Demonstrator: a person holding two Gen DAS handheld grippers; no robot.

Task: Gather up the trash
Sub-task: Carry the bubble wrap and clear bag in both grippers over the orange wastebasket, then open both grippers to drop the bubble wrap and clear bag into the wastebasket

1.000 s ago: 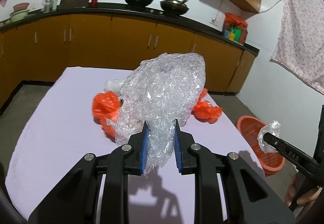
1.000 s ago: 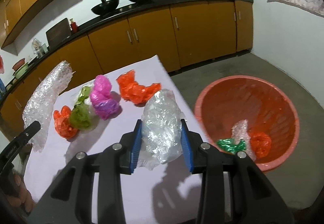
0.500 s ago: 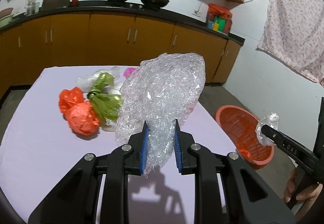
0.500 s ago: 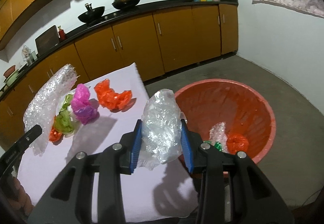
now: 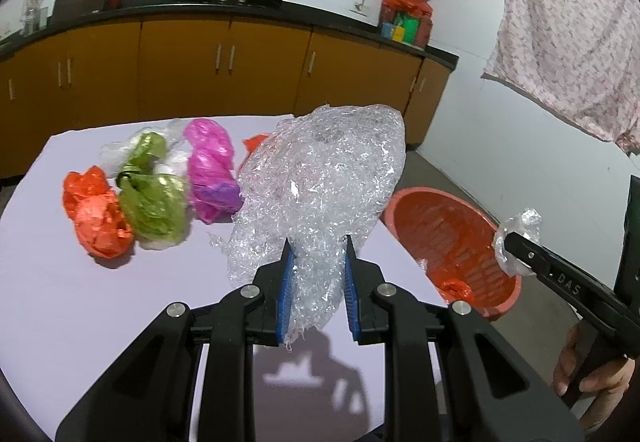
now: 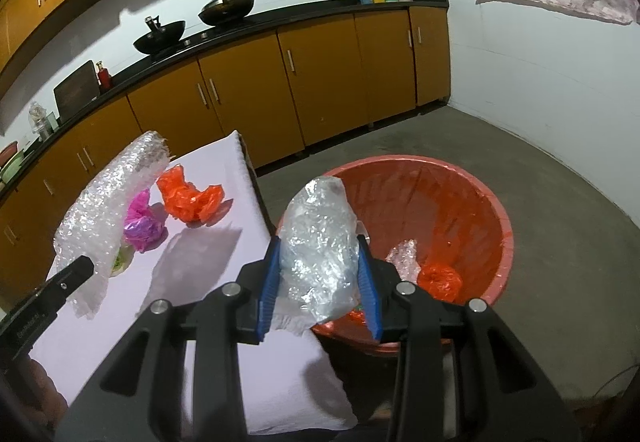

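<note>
A: What's biggest here?
B: The bubble wrap (image 5: 320, 186), pinched low by the left gripper (image 5: 316, 294) above the surface (image 5: 100, 322). Light and springy, I'd guess; bunched plastic grips best.
A: And the smaller one?
B: A clear plastic bag (image 6: 320, 254), squeezed between the right gripper (image 6: 318, 294) fingers (image 6: 267, 290) near the red basin (image 6: 500, 242). Probably slippery.

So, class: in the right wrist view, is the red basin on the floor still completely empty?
No. The red basin already holds a crumpled orange bag and a clear plastic scrap.
</note>
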